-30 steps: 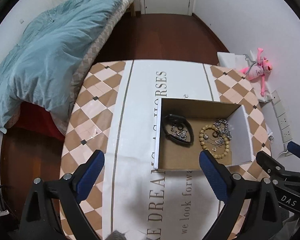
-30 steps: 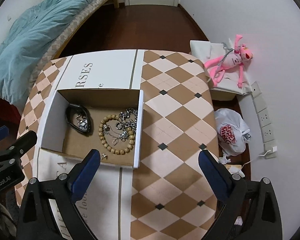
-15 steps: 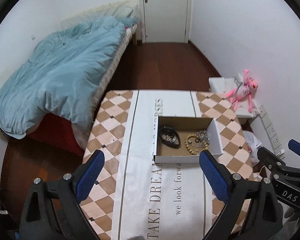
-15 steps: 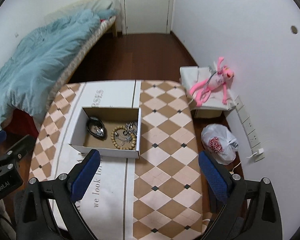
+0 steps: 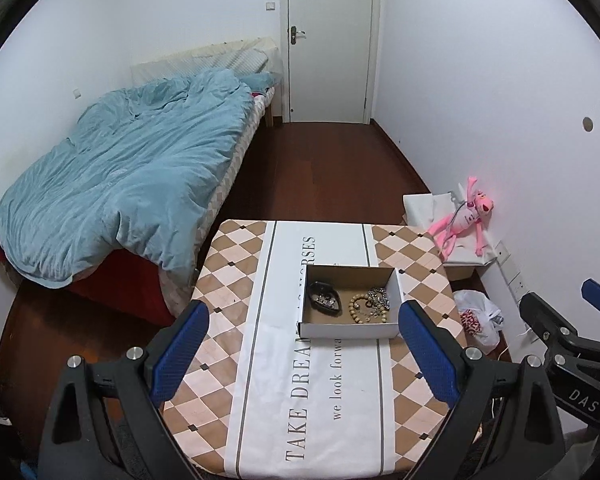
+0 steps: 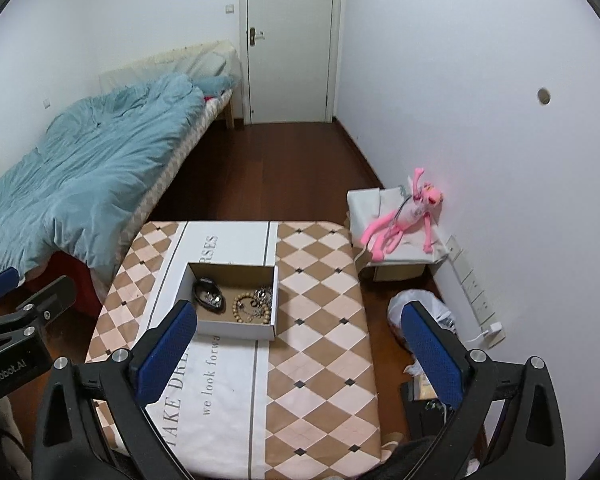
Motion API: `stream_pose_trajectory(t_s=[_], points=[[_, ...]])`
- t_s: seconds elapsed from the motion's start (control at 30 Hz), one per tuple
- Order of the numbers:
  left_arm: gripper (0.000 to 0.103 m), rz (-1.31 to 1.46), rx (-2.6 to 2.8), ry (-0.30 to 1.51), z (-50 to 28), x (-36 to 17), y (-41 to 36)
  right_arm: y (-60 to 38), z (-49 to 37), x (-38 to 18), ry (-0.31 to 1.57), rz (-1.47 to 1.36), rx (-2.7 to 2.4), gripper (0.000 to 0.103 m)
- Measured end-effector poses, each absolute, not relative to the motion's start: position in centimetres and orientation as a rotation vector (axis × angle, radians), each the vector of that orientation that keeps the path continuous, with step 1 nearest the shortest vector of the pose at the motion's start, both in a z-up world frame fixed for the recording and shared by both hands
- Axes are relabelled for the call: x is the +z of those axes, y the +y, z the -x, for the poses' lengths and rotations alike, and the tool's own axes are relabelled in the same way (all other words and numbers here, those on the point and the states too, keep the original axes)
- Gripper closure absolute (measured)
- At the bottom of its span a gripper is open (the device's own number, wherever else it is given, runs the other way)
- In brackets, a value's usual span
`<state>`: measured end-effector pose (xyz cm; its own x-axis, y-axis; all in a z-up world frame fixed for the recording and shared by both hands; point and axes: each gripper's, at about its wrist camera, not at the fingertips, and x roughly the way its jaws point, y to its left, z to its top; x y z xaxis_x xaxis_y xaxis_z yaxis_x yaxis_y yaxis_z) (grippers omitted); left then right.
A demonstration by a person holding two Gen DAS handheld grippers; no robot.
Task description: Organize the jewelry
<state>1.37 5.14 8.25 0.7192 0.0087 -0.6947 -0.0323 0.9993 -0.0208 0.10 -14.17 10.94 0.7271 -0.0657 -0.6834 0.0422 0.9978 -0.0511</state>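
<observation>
Both claws are hanging wide and holding nothing: the left claw (image 5: pixel 302 344) is hovering above the near part of the desk (image 5: pixel 236 280), and the right claw (image 6: pixel 300 350) is hovering beside it, toward the desk's right edge, both well apart from the work.

Sitting on the white printed runner (image 5: pixel 268 392), the open cardboard box (image 5: pixel 350 330) is lying toward the far right of the desk. Inside it, a dark oval dish (image 5: pixel 325 303) with small metallic pieces is occupying the left part. A wooden bead bracelet (image 5: pixel 360 310) is lying to its right, touching a tangle of silver chains (image 5: pixel 379 298) against the right wall. Whether the chains are knotted together is too small to tell.

No loose jewelry is showing on the desk outside the box. By my judgement, the gathering step is standing complete or nearly so, and both claws are standing clear.

If sorting continues, the next move is calling for a descent into the box and a narrow pinch on one chain, separating it from the beads without dragging the bracelet.
</observation>
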Motion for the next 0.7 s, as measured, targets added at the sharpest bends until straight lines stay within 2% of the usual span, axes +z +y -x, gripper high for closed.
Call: stream_pose_trajectory(t_s=[0.3, 0.7], points=[[0.006, 0.036, 0.032, 0.809, -1.2, 8.0, 5.0, -14.0, 0.4, 11.7, 0.766, 0.039, -0.057, 0.0], [0.006, 0.034, 0.032, 0.869, -4.1, 7.6, 5.1, -13.8, -3.8, 10.7, 0.828, 0.034, -0.051, 0.0]])
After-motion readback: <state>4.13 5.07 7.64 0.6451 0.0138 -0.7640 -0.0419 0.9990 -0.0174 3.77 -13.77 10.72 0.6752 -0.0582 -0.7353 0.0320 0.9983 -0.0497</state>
